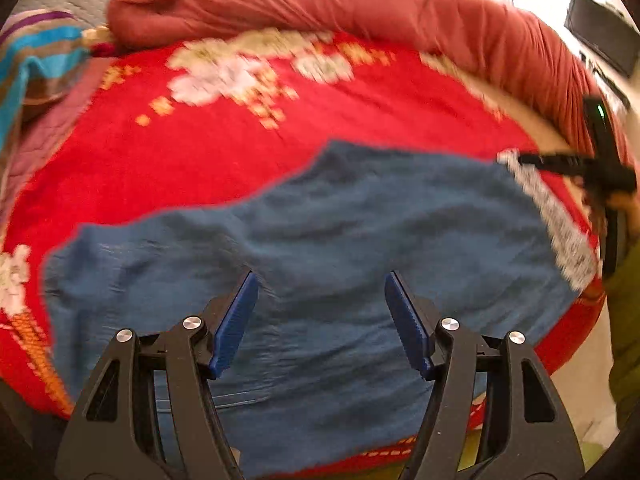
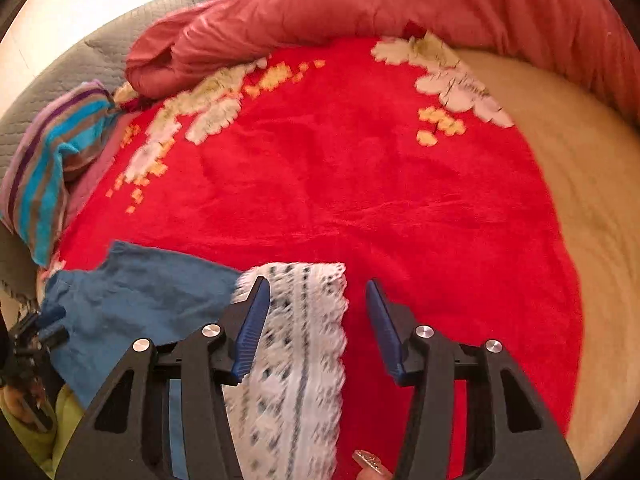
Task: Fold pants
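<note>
Blue pants spread flat on a red floral blanket, both grippers above them.

The left gripper [image 1: 320, 322] hangs over the blue pants [image 1: 320, 240] with jaws apart, gripping nothing. The right gripper [image 2: 316, 326] (jaws also apart, empty) hangs over the white lace trim [image 2: 296, 360] at the pants' end; the red blanket [image 2: 360, 180] lies under everything, a pink duvet [image 2: 360, 0] bunched behind.

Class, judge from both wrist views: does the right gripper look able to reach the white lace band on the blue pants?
Probably yes: the right gripper hangs open directly over the lace band, with nothing lying between them.
</note>
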